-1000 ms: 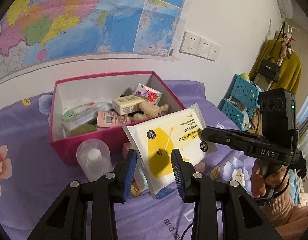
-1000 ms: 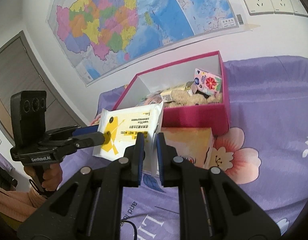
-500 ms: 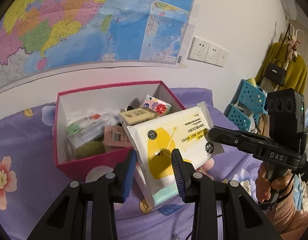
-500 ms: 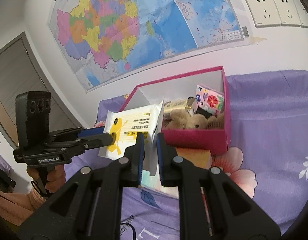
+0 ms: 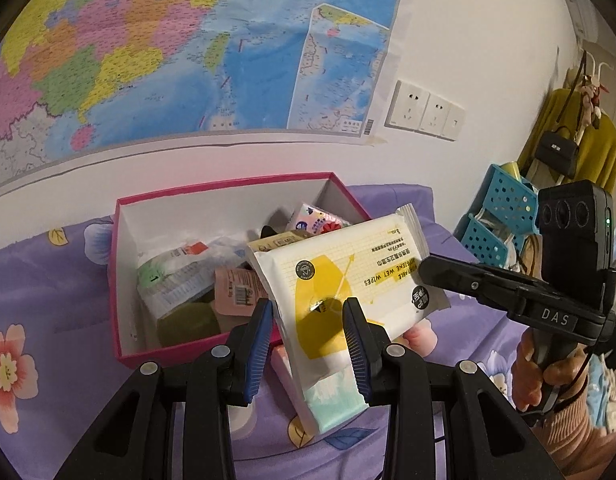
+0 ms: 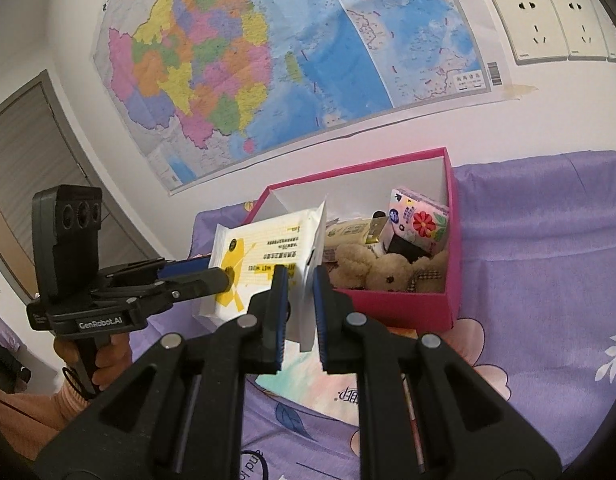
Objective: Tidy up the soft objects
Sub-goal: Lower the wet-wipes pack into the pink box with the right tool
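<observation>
A white and yellow wet wipes pack (image 5: 348, 276) hangs in the air over the front right of the pink box (image 5: 120, 264). My left gripper (image 5: 308, 312) is shut on its lower yellow end. My right gripper (image 6: 296, 280) is shut on the pack's sealed end flap (image 6: 314, 248); its fingers also show in the left wrist view (image 5: 440, 272). The box (image 6: 452, 240) holds a teddy bear (image 6: 388, 272), a floral tissue pack (image 6: 420, 224) and several soft packets (image 5: 176, 276).
A pastel tissue pack (image 6: 308, 384) lies on the purple floral bedsheet (image 6: 548, 280) before the box. A map and wall sockets (image 5: 424, 112) are behind. Blue baskets (image 5: 504, 216) stand at the right.
Both grippers have lifted the wipes pack higher and toward the box; it now hangs over the box's front edge.
</observation>
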Motion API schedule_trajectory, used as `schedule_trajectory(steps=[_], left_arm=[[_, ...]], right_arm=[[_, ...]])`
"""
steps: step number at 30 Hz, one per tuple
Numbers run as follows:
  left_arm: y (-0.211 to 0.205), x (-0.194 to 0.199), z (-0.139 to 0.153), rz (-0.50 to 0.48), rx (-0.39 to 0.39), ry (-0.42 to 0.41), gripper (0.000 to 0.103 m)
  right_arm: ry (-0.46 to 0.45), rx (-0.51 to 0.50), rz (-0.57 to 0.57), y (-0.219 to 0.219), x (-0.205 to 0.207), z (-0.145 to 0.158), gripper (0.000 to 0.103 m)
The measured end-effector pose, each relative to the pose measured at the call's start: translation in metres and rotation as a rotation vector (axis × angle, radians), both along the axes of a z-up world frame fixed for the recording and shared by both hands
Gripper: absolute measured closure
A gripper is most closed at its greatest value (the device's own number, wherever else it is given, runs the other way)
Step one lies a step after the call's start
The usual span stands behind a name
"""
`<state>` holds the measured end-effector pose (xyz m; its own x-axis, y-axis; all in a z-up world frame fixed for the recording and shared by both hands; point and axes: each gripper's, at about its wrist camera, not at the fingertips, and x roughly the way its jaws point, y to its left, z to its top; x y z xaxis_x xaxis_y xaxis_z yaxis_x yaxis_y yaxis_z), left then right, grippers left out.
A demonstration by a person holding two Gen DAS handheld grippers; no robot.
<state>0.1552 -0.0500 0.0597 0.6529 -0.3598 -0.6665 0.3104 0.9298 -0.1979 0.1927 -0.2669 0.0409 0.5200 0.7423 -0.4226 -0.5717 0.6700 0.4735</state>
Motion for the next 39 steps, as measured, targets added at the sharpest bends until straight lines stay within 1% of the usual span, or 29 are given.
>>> schedule_trajectory(steps=[16, 39], left_arm=[[0.004, 0.013, 0.003, 0.021, 0.004, 0.0, 0.068], [0.01, 0.038, 0.004, 0.045, 0.016, 0.015, 0.068]], right_arm=[[-0.001, 0.01, 0.003, 0.005, 0.014, 0.0, 0.087], [-0.017, 0.016, 0.006, 0.015, 0.03, 0.01, 0.087]])
